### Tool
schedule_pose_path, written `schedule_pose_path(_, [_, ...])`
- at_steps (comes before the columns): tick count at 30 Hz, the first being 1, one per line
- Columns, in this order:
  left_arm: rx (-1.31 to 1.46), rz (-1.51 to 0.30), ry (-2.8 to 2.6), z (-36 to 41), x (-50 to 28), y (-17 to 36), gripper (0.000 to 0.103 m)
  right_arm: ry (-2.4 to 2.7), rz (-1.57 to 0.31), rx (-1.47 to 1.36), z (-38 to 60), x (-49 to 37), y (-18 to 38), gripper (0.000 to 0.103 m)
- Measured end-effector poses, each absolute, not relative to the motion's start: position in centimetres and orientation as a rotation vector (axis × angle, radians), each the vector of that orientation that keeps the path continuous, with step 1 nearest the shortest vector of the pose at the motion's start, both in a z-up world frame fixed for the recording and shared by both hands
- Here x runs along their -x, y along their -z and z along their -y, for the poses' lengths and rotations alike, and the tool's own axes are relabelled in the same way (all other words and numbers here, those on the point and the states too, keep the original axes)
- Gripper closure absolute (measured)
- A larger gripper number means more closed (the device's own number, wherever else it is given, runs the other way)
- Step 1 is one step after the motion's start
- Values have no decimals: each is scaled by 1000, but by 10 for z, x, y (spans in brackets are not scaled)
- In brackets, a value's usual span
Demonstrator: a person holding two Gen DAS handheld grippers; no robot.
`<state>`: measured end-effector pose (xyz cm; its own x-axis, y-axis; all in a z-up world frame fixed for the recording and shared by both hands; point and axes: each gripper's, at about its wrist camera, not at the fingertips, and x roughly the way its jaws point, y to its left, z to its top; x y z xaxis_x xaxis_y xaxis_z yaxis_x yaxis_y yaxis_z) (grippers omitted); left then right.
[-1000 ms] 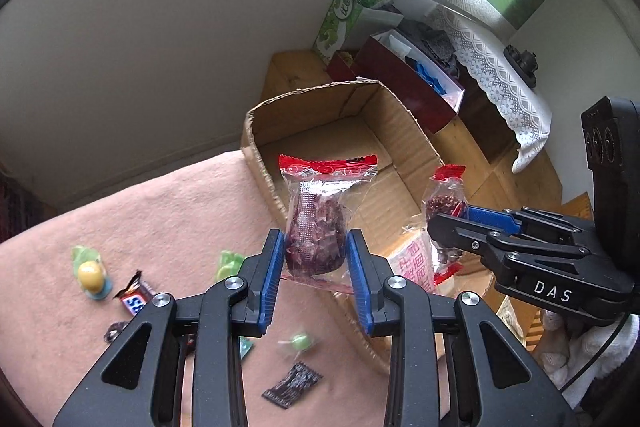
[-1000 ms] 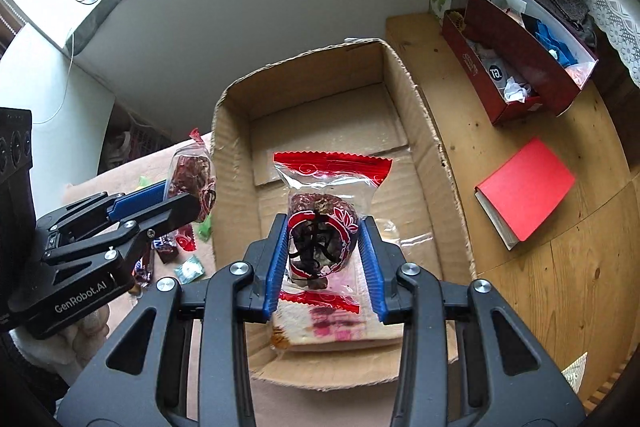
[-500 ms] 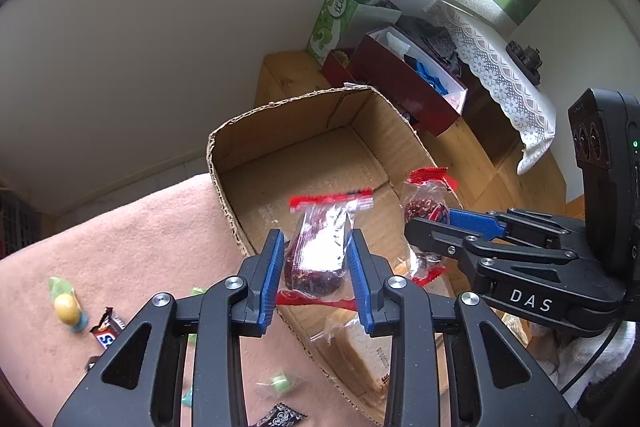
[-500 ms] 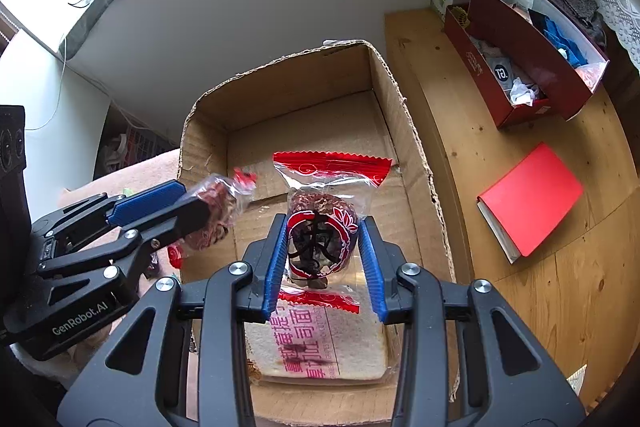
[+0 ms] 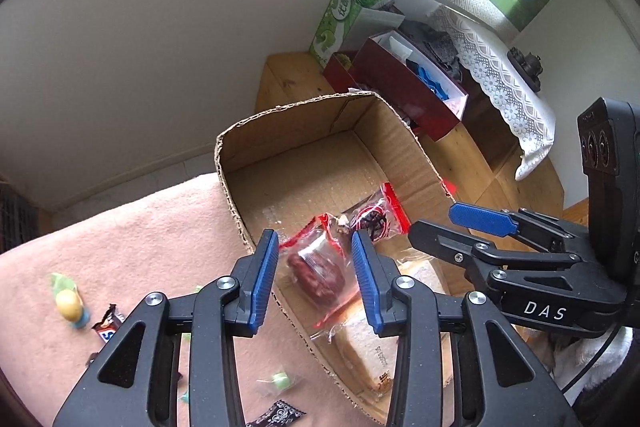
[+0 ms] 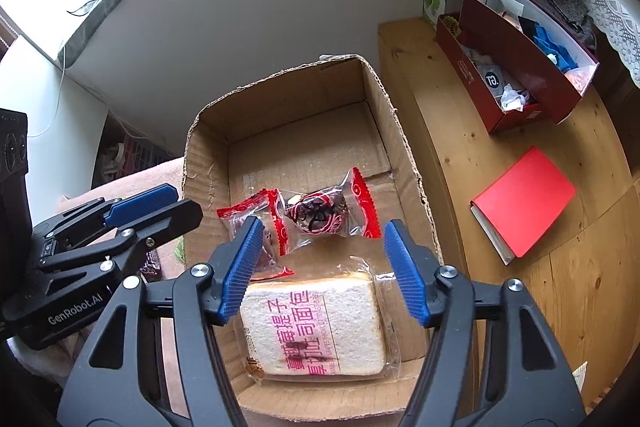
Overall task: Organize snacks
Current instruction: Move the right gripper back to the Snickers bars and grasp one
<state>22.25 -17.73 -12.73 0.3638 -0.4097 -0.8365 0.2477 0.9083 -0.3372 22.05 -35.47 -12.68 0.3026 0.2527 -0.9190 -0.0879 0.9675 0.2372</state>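
Left wrist view, lower left of frame: loose sweets lie on the pink blanket (image 5: 132, 239), among them a yellow-and-green candy (image 5: 69, 301), a Snickers mini (image 5: 107, 327) and a black-wrapped sweet (image 5: 280, 415). All small, light, crinkly; judged best pinched across the body, not the twisted ends.

Centre: left tongs (image 5: 315, 277) stand released above the near rim of the cardboard box (image 5: 288, 121). Between the blue pads, but lower down in the box, lies a red-ended clear packet (image 5: 318, 269) with a dark filling.

Right wrist view, centre: right tongs (image 6: 322, 269) released, spread wide, holding nothing. Just ahead on the box floor lies a second red-ended packet (image 6: 320, 213), touching the first at its left. Film is glossy, likely slippery; contents look soft, so a gentle squeeze across the bulge suits.

Lower centre: wrapped bread slice (image 6: 314, 327) flat in the box; spongy, easily crushed; take by the edges.

Right: red notebook (image 6: 524, 199) on the wooden tabletop (image 6: 460, 155).
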Motion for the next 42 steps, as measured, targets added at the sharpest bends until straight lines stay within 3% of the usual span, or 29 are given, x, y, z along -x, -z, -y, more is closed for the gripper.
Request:
schedule_pose_path(22, [191, -1120, 344, 88, -182, 102, 66, -242, -1217, -213, 310, -148, 84, 37])
schedule_pose_path(42, [307, -1219, 193, 1, -122, 147, 66, -397, -1317, -217, 224, -117, 108, 37])
